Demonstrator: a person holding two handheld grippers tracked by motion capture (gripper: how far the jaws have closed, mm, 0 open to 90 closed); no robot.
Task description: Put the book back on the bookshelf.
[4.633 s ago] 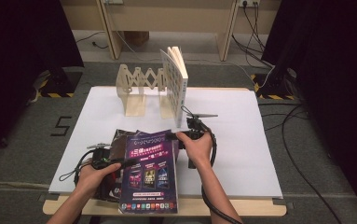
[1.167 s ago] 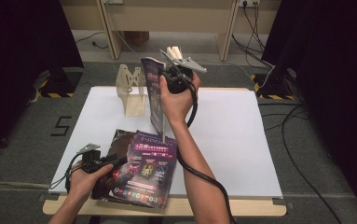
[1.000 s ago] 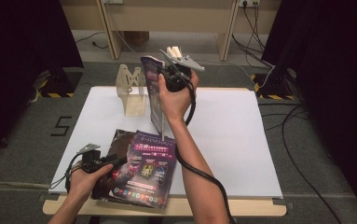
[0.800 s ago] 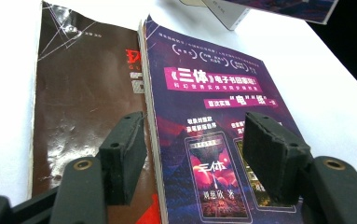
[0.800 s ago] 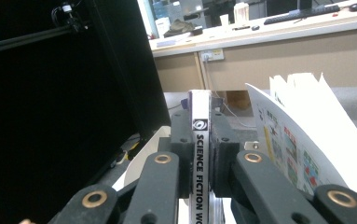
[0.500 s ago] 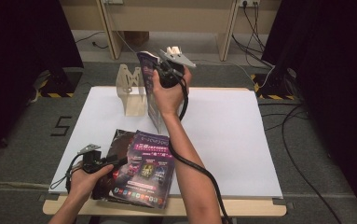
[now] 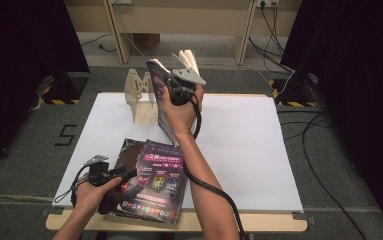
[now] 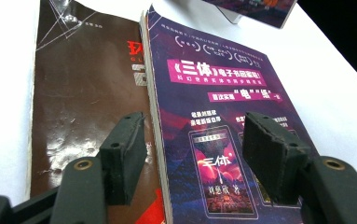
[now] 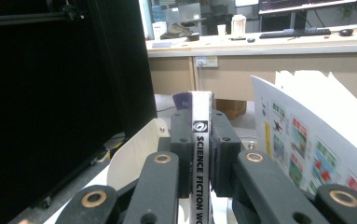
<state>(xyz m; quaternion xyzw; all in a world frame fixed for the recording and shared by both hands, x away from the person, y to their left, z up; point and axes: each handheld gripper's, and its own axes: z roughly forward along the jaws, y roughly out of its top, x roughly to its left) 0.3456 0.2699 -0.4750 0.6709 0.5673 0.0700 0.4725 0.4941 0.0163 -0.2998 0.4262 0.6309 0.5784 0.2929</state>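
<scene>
I was partway through shelving magazines, one already lifted and the rest waiting on the table (image 7: 259, 150). Nearest me, my left gripper (image 8: 192, 156) hovered low over the pile of magazines (image 7: 151, 182), which lay at the near edge of the table, well short of the wooden rack (image 7: 141, 97). Its jaws stood wide apart and pressed on nothing: one pad hung over the brown cover (image 8: 87, 93), the other over the purple cover (image 8: 213, 116) that lay on top.

Farther out, my right gripper (image 9: 200, 156) held a magazine (image 9: 201, 140) upright by its spine, jaws clamped tight on both sides of it. That magazine was raised above the rack, just at its right end and beside the white-paged book (image 7: 188, 59) already standing there.

I judged the step in hand to be setting this magazine into the rack. The next move called for lowering it straight down into a free slot without knocking the leaning book, then letting go only once it stood by itself.

The right gripper view showed the lettering on the spine and the book's printed pages (image 9: 316, 154) fanning close on one side, which the high view could not resolve. The high view gave what the gripper views lacked: the rack's place on the table and how far the pile lay from it.
</scene>
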